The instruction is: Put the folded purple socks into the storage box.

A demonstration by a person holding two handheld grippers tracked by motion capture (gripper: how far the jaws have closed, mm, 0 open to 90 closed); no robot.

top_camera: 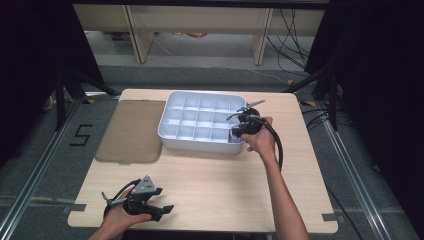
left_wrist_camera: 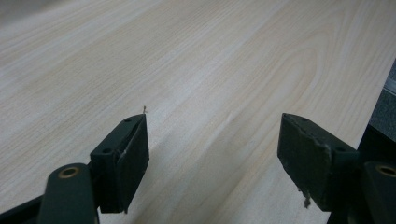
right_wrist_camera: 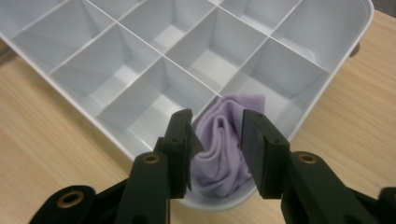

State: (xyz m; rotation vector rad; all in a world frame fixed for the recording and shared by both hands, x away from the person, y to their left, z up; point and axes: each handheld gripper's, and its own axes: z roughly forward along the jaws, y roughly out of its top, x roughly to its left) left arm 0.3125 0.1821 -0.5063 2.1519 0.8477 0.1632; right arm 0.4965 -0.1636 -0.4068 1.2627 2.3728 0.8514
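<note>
Resting low at the table's (top_camera: 210, 185) near left corner, the left tool (top_camera: 150, 206) is held by a hand just over bare wood. In the left gripper view its jaws stand wide apart with nothing between them, only pale grain below.

Farther in, the right tool (top_camera: 239, 131) reaches to the near right corner of the white tray (top_camera: 200, 145). In the right gripper view a lilac cloth (right_wrist_camera: 223, 149) sits bunched in that corner compartment, its folds rising between the two jaws. The right tool (right_wrist_camera: 217, 140) is partly open, the jaws flanking the cloth's upper fold. The left jaw looks to touch it; whether they are pinching it or merely standing beside it I cannot tell for sure, though the gap looks wider than the fold.

By the look of it, the cloth is light, soft and limp. It will sag and unroll when lifted and could snag on the dividers. A firm hold would likely come from pinching the raised ridge in the middle, where several layers stack, not a loose edge. It is neither fragile nor slippery, so a full squeeze should do no harm.

Beyond it the tray's other compartments are empty. A brown mat (top_camera: 132, 131) lies flat beside the tray's left side.
</note>
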